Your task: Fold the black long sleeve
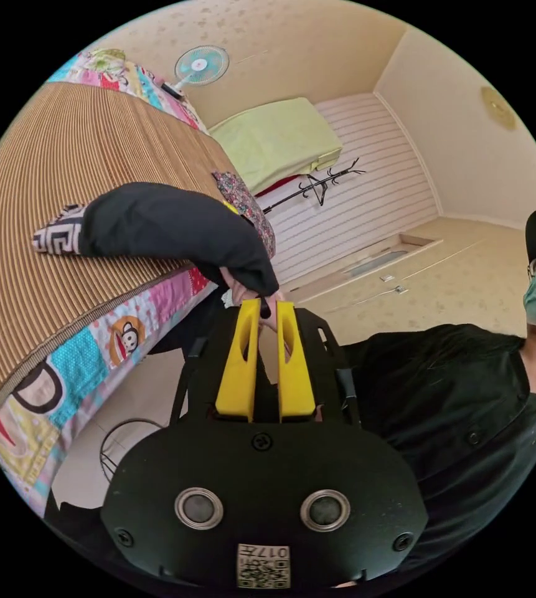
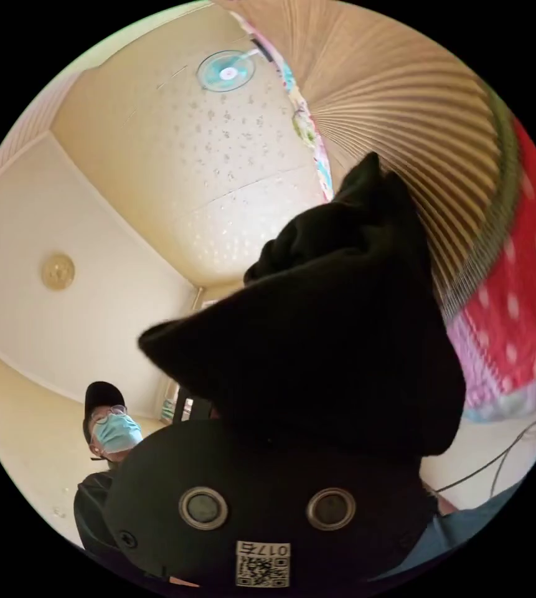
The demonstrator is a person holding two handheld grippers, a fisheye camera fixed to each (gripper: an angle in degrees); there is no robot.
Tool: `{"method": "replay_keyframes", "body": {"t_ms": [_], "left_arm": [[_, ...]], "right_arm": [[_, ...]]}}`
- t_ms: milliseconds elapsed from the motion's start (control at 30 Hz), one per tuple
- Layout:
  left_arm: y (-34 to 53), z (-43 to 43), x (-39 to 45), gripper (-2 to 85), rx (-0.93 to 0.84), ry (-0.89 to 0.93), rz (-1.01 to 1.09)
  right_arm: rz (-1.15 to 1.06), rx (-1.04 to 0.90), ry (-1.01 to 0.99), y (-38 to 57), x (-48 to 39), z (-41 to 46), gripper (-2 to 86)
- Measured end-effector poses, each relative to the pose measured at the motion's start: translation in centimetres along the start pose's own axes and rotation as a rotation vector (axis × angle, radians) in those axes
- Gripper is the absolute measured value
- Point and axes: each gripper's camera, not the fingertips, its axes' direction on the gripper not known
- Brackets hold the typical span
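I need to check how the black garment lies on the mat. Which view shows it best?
The left gripper view: the black long sleeve lies bunched on the striped mat. The right gripper view has it close up, draped over that gripper, its outline lost.

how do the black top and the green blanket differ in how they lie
The black top is bunched in a lump on the striped mat, hanging over its edge; the green blanket lies flat and smooth farther back. The top is dark, the blanket pale. Both are cloth.
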Motion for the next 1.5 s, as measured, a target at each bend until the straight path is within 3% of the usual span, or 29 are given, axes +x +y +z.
{"method": "replay_keyframes", "body": {"t_ms": [167,267,400,467,533,667,800,867,933,1000,1067,1200,1267,1333,1433,1500], "left_arm": [[-0.2,-3.4,1.4,9.6,0.088,-0.05,-0.007],[0.1,-3.8,1.0,9.6,0.084,-0.052,-0.04],[1.6,-4.0,-0.2,9.9,0.071,-0.05,-0.116],[3.0,-4.7,-1.2,10.0,0.079,-0.062,-0.172],[4.3,-5.8,-1.6,10.0,0.1,-0.1,-0.21],[7.1,-10.2,-1.0,9.7,0.185,-0.335,-0.275],[8.1,-15.8,2.2,6.0,0.304,-0.693,-0.256],[8.9,-20.6,5.7,6.1,0.474,-0.905,-0.222],[9.7,-24.2,8.4,6.4,0.625,-1.058,-0.208],[10.5,-27.5,10.2,8.3,0.742,-1.196,-0.252],[11.5,-31.7,10.9,12.7,0.801,-1.294,-0.403],[14.7,-35.3,9.2,11.6,0.896,-1.224,-0.579],[15.2,-35.8,5.0,11.3,0.86,-0.961,-0.676],[14.3,-35.5,3.9,9.3,0.841,-0.906,-0.707],[9.9,-34.5,6.9,5.4,0.888,-0.884,-0.465],[5.3,-32.8,8.1,5.2,0.818,-0.839,-0.343]], "right_arm": [[-0.405,-0.002,0.045,-8.5,-14.1,-0.9,13.6],[-0.489,0.109,0.141,-10.8,-18.6,-5.5,11.5],[-0.428,0.385,0.452,-9.9,-18.5,-15.6,8.8],[-0.276,0.63,0.709,-4.6,-16.5,-21.9,8.1],[-0.188,0.753,0.863,0.6,-14.2,-24.5,7.5],[-0.126,0.826,1.045,10.8,-7.6,-24.3,3.5],[-0.113,0.807,1.066,15.5,-2.6,-19.3,1.4],[-0.203,0.681,0.928,15.9,0.5,-13.3,0.8],[-0.254,0.539,0.984,14.8,1.2,-7.4,0.6],[-0.393,0.419,1.094,14.1,0.3,-0.6,0.5],[-0.689,0.311,1.186,15.4,-1.8,8.2,0.4],[-0.885,0.303,1.055,18.7,-2.4,14.7,0.3],[-0.921,0.226,0.826,20.2,-0.8,15.4,0.4],[-0.935,0.153,0.719,21.2,0.9,15.7,0.4],[-0.923,0.091,0.666,23.4,3.4,15.9,0.4],[-0.95,0.072,0.679,25.1,4.2,16.0,0.4]]}}
